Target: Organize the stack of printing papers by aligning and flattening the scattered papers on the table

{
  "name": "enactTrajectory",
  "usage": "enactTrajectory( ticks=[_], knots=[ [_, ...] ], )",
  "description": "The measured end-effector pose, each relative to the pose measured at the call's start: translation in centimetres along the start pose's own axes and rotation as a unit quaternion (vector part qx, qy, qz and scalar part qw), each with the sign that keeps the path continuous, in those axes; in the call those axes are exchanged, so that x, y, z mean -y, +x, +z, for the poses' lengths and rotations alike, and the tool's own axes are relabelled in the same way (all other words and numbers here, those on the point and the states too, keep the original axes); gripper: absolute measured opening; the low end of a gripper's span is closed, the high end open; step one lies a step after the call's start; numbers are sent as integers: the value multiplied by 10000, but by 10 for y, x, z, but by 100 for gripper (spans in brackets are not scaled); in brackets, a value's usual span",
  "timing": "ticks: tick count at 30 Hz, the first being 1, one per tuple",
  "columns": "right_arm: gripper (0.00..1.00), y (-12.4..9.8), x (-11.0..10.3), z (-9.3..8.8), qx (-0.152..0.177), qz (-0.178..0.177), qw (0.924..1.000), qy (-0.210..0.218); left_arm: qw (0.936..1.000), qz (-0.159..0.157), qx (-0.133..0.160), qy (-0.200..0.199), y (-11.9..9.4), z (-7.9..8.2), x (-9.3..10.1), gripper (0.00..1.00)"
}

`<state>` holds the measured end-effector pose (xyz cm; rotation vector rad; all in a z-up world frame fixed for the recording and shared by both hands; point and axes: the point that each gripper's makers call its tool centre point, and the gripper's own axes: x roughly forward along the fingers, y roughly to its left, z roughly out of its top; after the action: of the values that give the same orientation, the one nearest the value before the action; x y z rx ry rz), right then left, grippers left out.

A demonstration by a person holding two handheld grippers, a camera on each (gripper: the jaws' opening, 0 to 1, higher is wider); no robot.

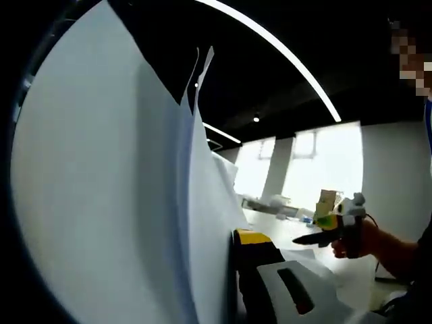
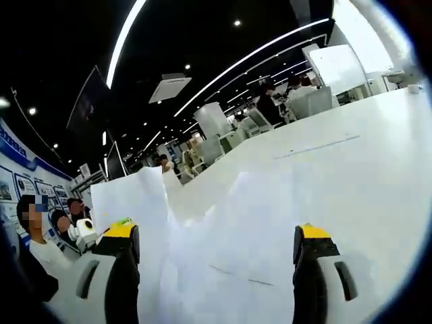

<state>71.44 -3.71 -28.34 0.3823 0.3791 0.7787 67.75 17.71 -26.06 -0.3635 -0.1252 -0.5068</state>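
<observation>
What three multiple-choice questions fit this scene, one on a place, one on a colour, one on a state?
1. The papers before the right gripper lie: A on the white table; B on a chair; C on the floor.
2. That gripper's fingertips are: A red; B yellow; C blue.
3. The right gripper is: A shut on a sheet; B shut empty; C open.
A, sheets spread over the tabletop; B, both tips show yellow; C, its jaws stand wide apart.
</observation>
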Motion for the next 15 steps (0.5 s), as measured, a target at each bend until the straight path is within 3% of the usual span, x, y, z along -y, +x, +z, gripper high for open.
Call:
enactTrajectory(
  ticks=[15],
  knots=[
    [90, -14, 17, -9, -26, -218, 9998, -16, 10000, -10, 2, -4, 1, 0, 1, 8]
  ],
)
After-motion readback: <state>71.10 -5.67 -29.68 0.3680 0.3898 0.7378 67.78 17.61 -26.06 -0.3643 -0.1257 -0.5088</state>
